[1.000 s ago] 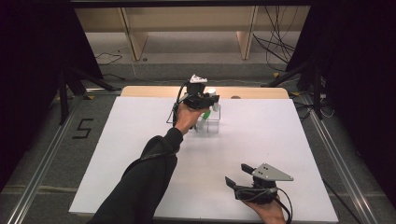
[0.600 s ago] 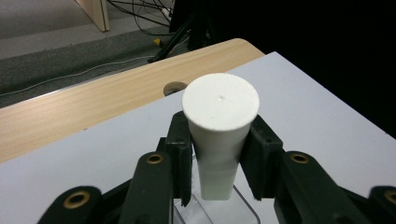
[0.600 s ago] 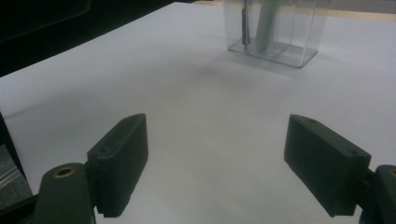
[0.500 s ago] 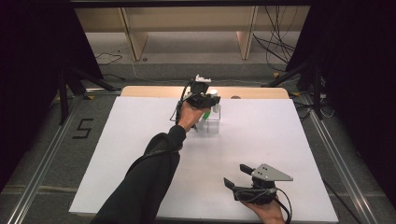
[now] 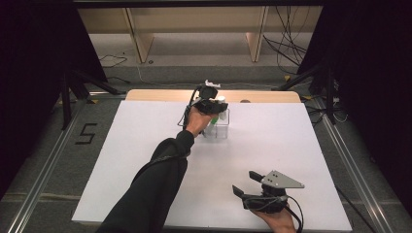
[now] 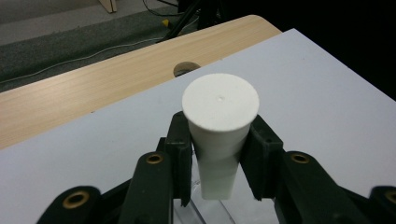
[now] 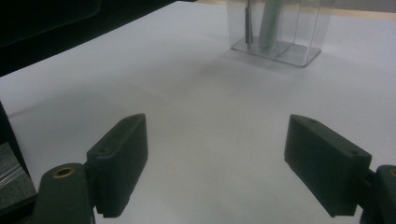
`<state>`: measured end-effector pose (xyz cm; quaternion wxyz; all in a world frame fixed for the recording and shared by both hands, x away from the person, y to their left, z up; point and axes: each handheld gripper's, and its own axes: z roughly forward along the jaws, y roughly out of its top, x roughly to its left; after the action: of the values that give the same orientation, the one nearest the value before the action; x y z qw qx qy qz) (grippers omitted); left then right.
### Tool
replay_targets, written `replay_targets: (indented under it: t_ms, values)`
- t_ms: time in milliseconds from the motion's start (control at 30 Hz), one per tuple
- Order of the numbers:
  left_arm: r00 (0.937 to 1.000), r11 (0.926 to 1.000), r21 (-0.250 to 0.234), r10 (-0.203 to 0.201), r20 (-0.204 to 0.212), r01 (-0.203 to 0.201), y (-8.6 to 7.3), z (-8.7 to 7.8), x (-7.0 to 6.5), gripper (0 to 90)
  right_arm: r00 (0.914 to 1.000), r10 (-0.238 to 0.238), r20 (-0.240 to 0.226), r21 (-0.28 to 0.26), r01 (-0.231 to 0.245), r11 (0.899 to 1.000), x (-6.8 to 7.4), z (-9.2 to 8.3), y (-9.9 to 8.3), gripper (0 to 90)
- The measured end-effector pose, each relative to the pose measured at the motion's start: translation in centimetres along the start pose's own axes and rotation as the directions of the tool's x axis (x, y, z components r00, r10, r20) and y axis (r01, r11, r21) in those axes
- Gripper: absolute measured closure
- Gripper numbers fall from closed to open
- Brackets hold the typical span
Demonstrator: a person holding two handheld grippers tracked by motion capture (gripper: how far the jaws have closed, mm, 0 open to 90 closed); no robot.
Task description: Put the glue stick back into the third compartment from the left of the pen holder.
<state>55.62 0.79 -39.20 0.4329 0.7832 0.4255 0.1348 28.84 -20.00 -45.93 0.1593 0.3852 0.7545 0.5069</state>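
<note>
A white, slightly tapered cylinder (image 6: 219, 107) stands upright between the pads of my left gripper (image 6: 219, 140), which is shut on its sides. In the high view this gripper (image 5: 210, 103) hovers over a clear plastic box (image 5: 222, 130) at the far middle of the white board, with the cylinder's top (image 5: 220, 99) just showing. The box (image 7: 308, 32) holds a green stick (image 7: 270, 18) and a thin dark rod. My right gripper (image 5: 244, 183) rests near the front right of the board, open, with nothing between its fingers (image 7: 120, 144).
The white board (image 5: 272, 145) covers the table, and a strip of wooden tabletop (image 6: 93, 79) with a round hole (image 6: 186, 69) runs along its far edge. A dark-sleeved left arm (image 5: 155, 179) stretches across the board's middle. Cables lie on the floor beyond.
</note>
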Motion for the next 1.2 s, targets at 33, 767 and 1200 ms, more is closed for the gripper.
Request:
replay_targets:
  t_ms: [33, 767, 1200]
  values:
    - [1.0, 1.0, 0.001, -0.005, 0.001, 0.005, 0.0, 0.0, 0.1, 66.4, 1.0, 0.001, 0.0, 0.001, -0.001, 1.0, 0.0, 0.0, 0.0, 22.4]
    - [0.9986, 0.9964, -0.073, -0.039, 0.037, 0.041, 1.3, -3.7, 0.3, 29.9, 1.0, -0.002, 0.006, 0.009, 0.002, 1.0, 0.0, 0.1, -0.1, 22.7]
    - [0.9756, 0.9881, -0.098, -0.098, 0.197, 0.119, 0.0, -8.2, -0.1, 22.8, 0.9999, 0.0, 0.011, 0.007, 0.0, 1.0, 0.0, 0.1, -0.1, 22.7]
